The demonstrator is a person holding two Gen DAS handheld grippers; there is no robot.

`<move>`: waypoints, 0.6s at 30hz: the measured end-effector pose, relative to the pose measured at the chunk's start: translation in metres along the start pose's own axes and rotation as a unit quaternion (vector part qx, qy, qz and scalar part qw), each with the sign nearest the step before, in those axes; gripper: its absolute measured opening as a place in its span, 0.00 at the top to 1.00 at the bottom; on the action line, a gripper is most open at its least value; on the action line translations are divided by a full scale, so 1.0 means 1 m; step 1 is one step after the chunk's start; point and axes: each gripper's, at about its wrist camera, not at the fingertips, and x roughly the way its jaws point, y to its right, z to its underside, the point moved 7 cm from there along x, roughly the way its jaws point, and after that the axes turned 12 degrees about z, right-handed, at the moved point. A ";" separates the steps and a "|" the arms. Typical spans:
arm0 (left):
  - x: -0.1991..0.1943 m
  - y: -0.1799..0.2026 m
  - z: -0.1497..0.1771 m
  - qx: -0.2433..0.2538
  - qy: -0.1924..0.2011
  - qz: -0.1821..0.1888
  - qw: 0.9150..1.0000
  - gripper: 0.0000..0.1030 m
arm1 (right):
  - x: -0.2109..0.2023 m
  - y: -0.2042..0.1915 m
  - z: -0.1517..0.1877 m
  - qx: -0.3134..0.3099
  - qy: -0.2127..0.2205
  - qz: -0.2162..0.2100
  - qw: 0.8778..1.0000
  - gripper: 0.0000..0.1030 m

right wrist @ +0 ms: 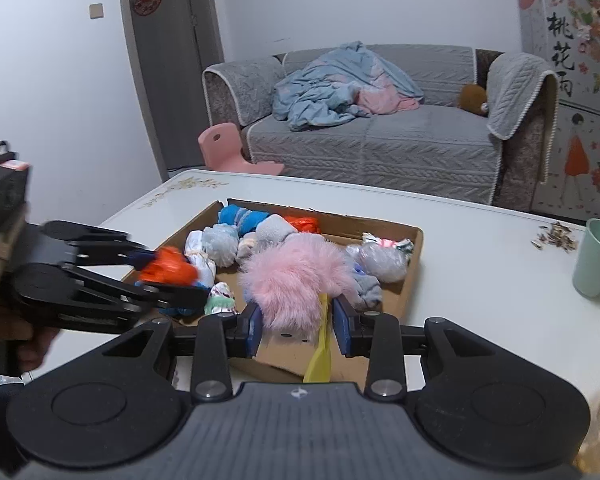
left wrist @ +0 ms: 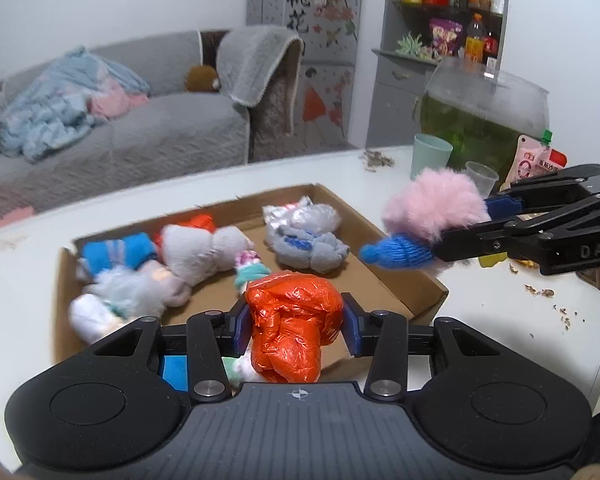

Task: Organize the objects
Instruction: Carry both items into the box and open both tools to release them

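Left gripper [left wrist: 296, 322]: jaws clamped on an orange plastic bundle [left wrist: 290, 320], held above the near edge of the cardboard tray [left wrist: 404, 276]. Right gripper [right wrist: 296, 326]: jaws narrow, pinching a pink fluffy toy [right wrist: 296, 276] with a blue knitted cap [left wrist: 396, 252], raised beside the tray's right side. Rolled socks [left wrist: 204, 252] and wrapped bundles lie inside the tray on the white table [right wrist: 480, 280]. A green cup [right wrist: 596, 256] stands apart

Crumpled orange plastic bag [left wrist: 290, 320] held up over shallow cardboard box [left wrist: 416, 280] on white bench [left wrist: 480, 312] — box holds rolled socks [left wrist: 308, 236], plush bits. Pink fluffy toy with blue knit cap [left wrist: 420, 216] raised beside box — yellow strip [right wrist: 320, 344] under it.
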 end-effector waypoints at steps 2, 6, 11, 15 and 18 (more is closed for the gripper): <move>0.016 0.000 0.002 0.005 -0.010 0.004 1.000 0.51 | 0.009 0.002 -0.001 -0.002 -0.006 -0.003 1.000 0.68; 0.048 -0.007 0.011 0.005 -0.036 0.009 0.999 0.51 | 0.035 0.007 -0.001 0.000 -0.025 -0.005 1.000 0.68; 0.074 -0.027 0.019 -0.001 -0.065 -0.001 0.998 0.51 | 0.066 0.007 0.009 -0.006 -0.054 -0.005 0.999 0.68; 0.082 -0.045 0.015 -0.002 -0.071 -0.029 0.997 0.51 | 0.085 0.009 0.013 0.000 -0.070 -0.009 0.997 0.68; 0.087 -0.056 0.010 0.005 -0.073 -0.051 0.996 0.51 | 0.099 0.006 0.013 -0.002 -0.077 -0.013 0.997 0.68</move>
